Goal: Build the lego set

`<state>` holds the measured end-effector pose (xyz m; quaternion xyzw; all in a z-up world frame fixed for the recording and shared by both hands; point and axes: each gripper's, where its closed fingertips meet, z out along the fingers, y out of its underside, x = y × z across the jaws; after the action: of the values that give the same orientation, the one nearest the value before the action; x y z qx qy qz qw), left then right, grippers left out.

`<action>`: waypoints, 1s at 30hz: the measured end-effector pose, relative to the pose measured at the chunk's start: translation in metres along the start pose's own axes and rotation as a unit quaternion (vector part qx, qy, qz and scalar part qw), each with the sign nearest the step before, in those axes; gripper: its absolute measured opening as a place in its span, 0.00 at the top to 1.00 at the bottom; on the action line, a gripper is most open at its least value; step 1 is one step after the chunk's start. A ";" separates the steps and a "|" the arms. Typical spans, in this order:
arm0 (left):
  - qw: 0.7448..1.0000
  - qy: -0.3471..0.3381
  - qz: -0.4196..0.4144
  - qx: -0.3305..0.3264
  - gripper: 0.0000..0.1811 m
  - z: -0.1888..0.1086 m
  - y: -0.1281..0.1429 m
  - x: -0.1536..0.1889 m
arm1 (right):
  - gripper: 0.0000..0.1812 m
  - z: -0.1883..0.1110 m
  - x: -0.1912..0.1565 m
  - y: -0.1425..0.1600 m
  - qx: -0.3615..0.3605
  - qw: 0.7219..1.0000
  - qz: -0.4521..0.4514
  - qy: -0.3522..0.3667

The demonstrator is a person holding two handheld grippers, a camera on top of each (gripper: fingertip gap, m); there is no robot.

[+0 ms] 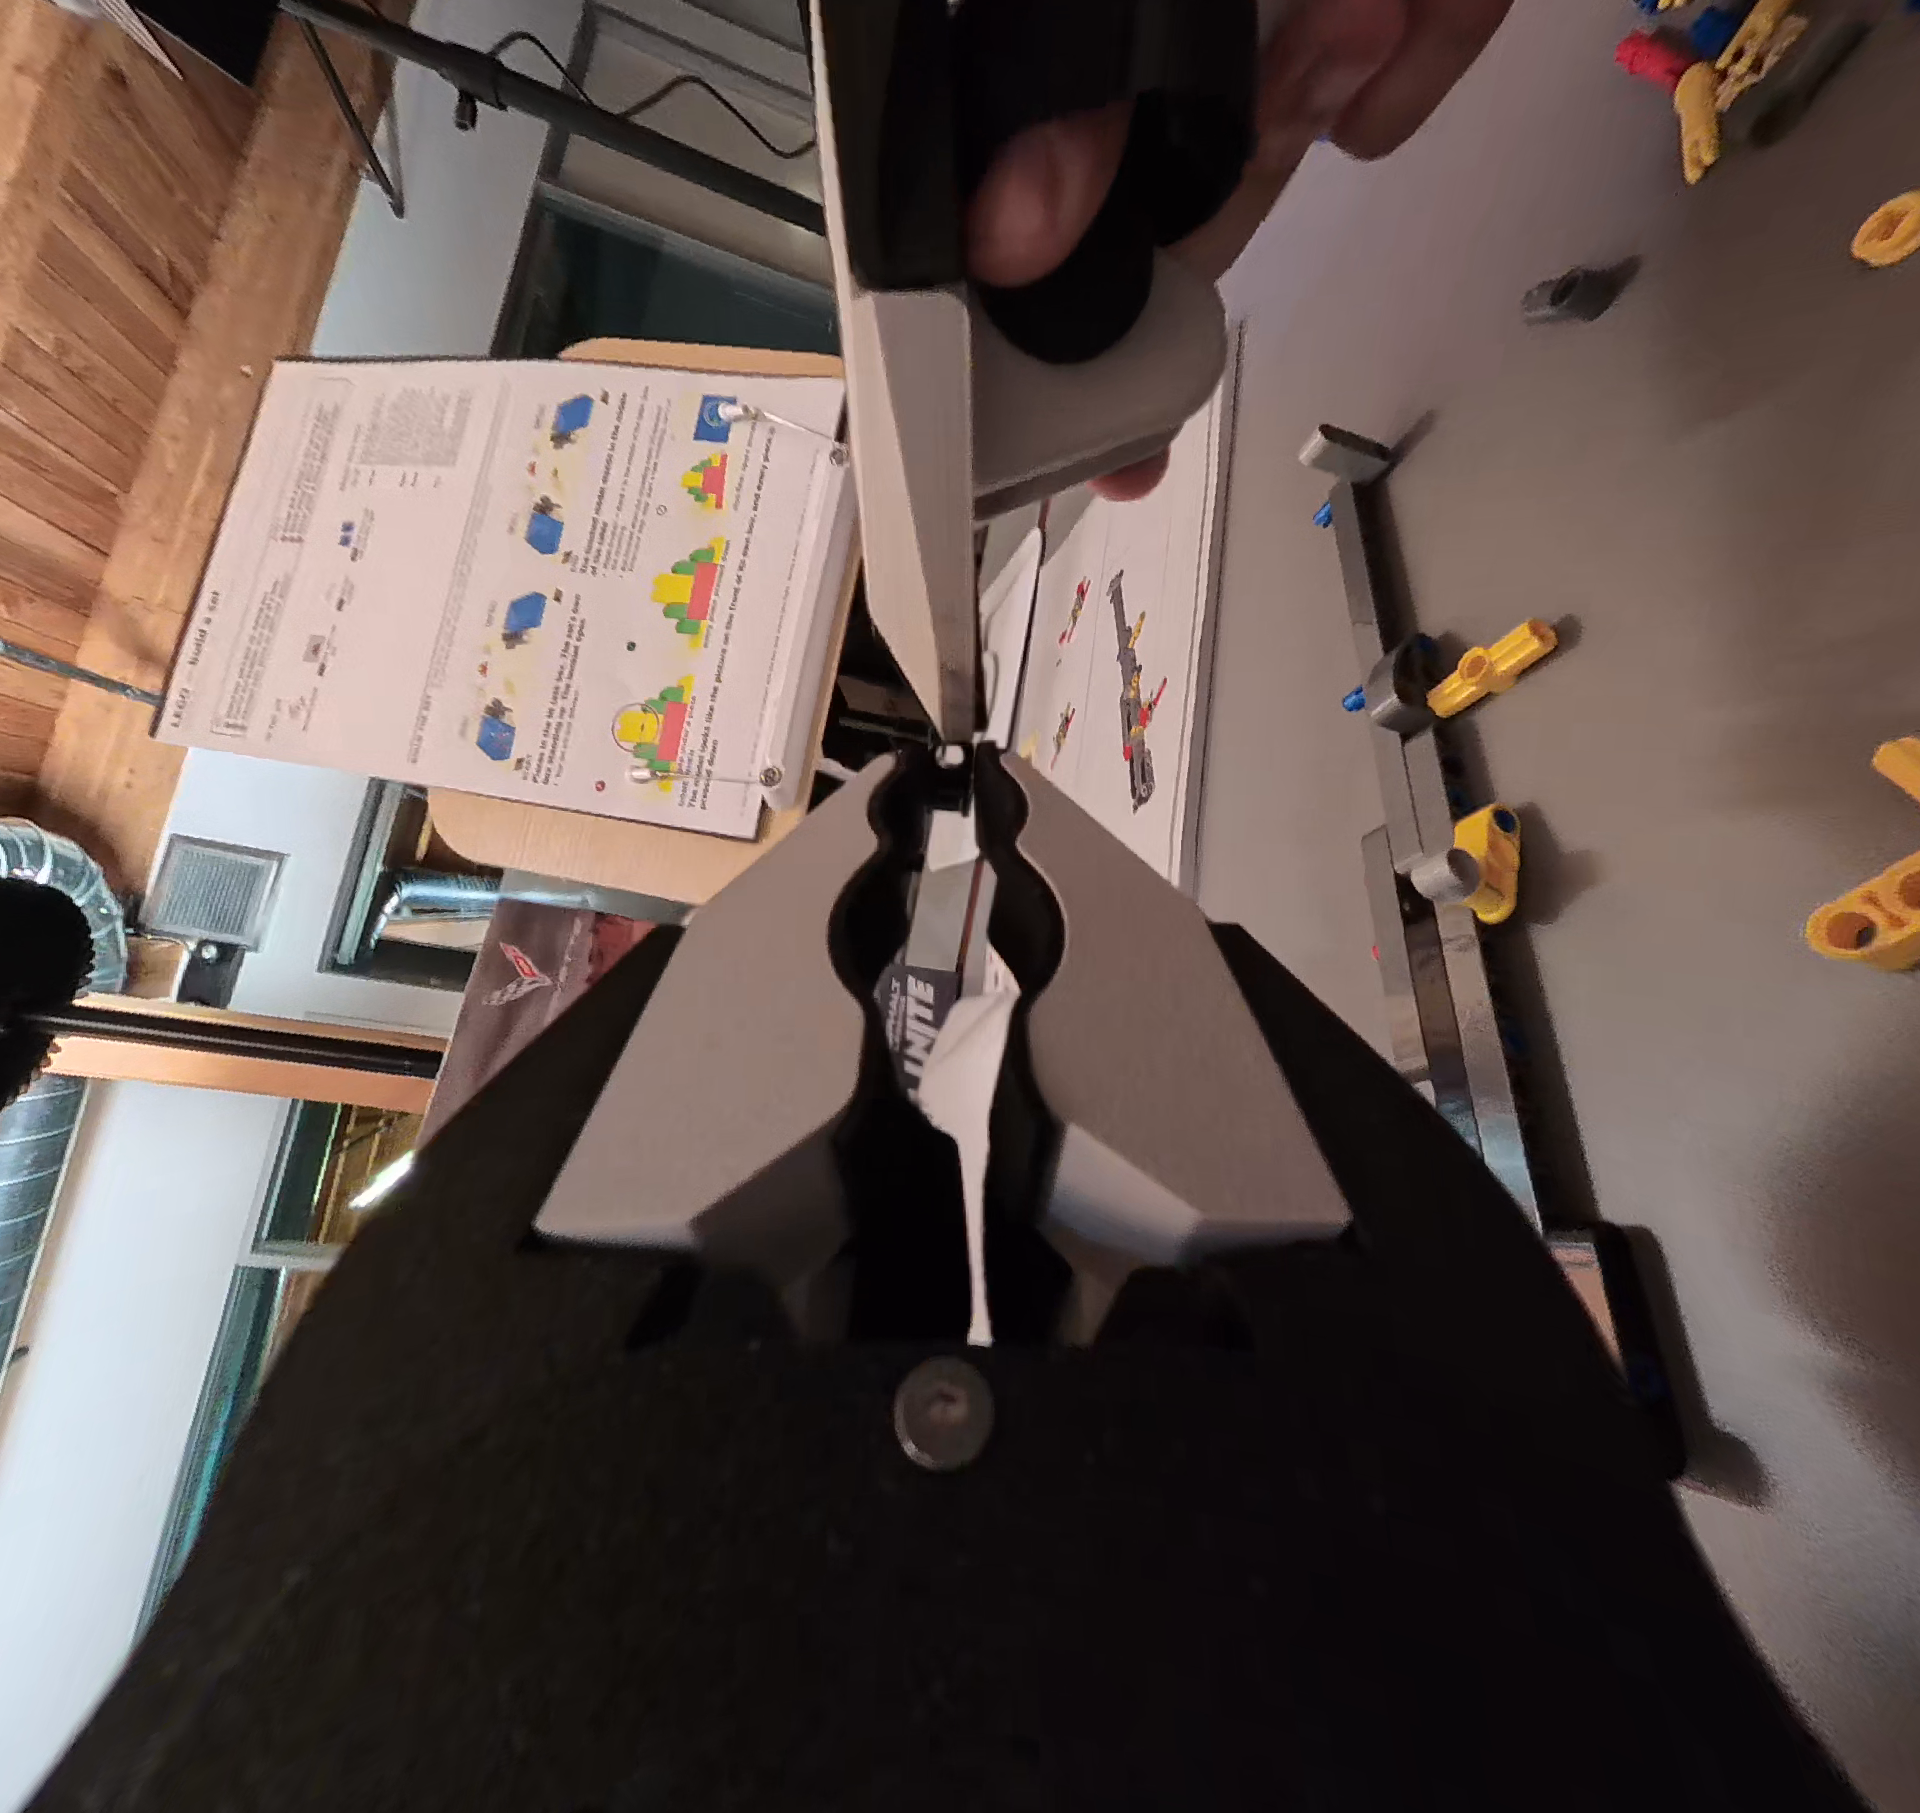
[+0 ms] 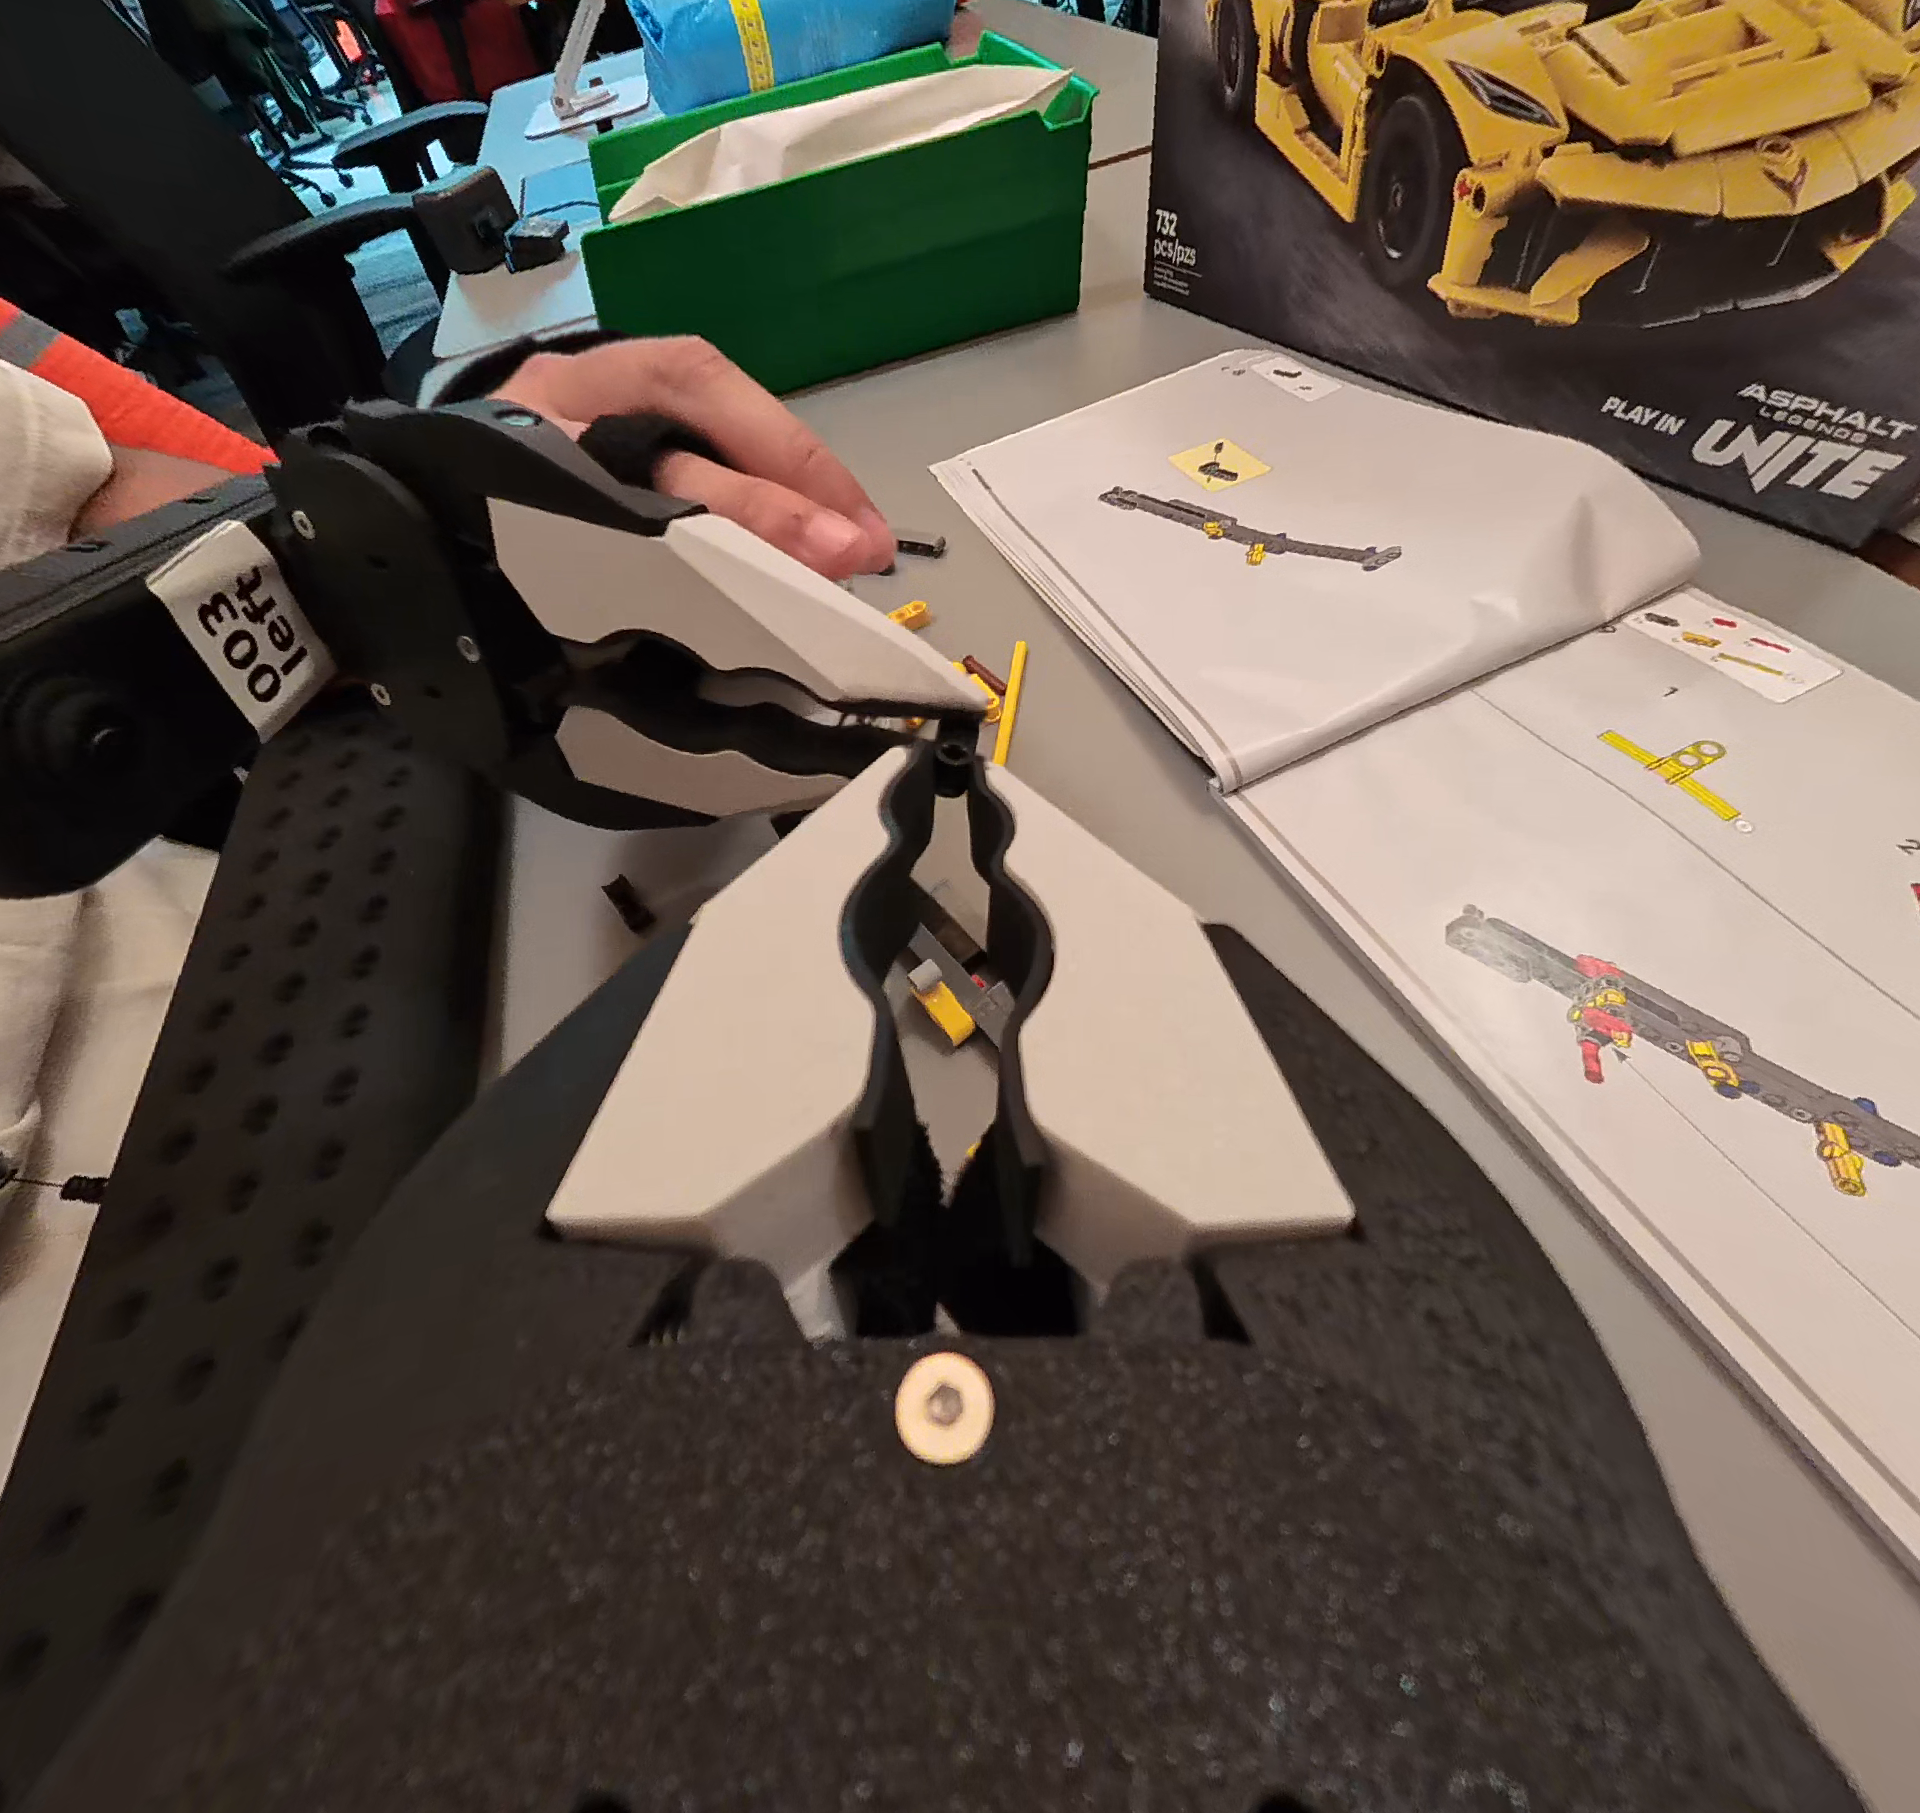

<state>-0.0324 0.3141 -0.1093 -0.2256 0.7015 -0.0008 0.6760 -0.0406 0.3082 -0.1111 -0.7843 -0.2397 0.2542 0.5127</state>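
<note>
The right gripper (image 2: 951, 764) pinches a small black pin (image 2: 952, 753), and the left gripper (image 1: 954, 757) appears closed on the same pin tip to tip. Beyond the jaws, a partly built grey beam (image 1: 1423, 828) and loose yellow pieces (image 1: 1491, 667) suggest early progress.

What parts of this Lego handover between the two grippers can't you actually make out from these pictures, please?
- Small black pin: right wrist view, tiny at the meeting fingertips; which gripper actually clamps it is unclear.
- Grey beam assembly: right wrist view, mostly hidden behind the right gripper.
- Instruction booklet: left wrist view, partly blocked by the right gripper.
- Yellow parts: left wrist view, cut off by the right edge.
</note>
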 end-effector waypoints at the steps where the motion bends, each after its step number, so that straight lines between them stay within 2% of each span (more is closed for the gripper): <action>1: 1.000 0.003 -0.002 -0.011 0.95 0.002 0.004 0.002 | 0.97 0.001 0.000 0.001 -0.001 1.000 -0.001 0.002; 3: 1.000 0.013 -0.005 -0.028 0.92 0.004 0.011 0.006 | 0.97 0.002 -0.002 0.001 -0.003 1.000 0.003 -0.005; 6: 0.999 0.016 -0.017 -0.026 0.97 0.004 0.011 0.005 | 0.97 0.004 -0.003 0.003 -0.008 1.000 0.011 -0.012; 24: 0.999 0.001 0.023 -0.028 0.97 0.005 0.011 0.006 | 0.97 0.006 -0.002 0.004 -0.011 0.999 0.035 -0.014; 27: 0.999 0.012 -0.035 -0.030 0.96 0.005 0.010 0.003 | 0.97 0.005 -0.002 0.001 0.001 0.999 0.036 -0.019; 30: 0.982 0.059 -0.177 -0.017 0.96 0.005 0.007 0.004 | 0.93 -0.005 0.003 -0.015 0.053 0.998 0.023 -0.009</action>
<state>-0.0296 0.3203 -0.1157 -0.3572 0.6890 -0.1216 0.6187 -0.0370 0.3119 -0.0963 -0.7591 -0.2125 0.2855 0.5450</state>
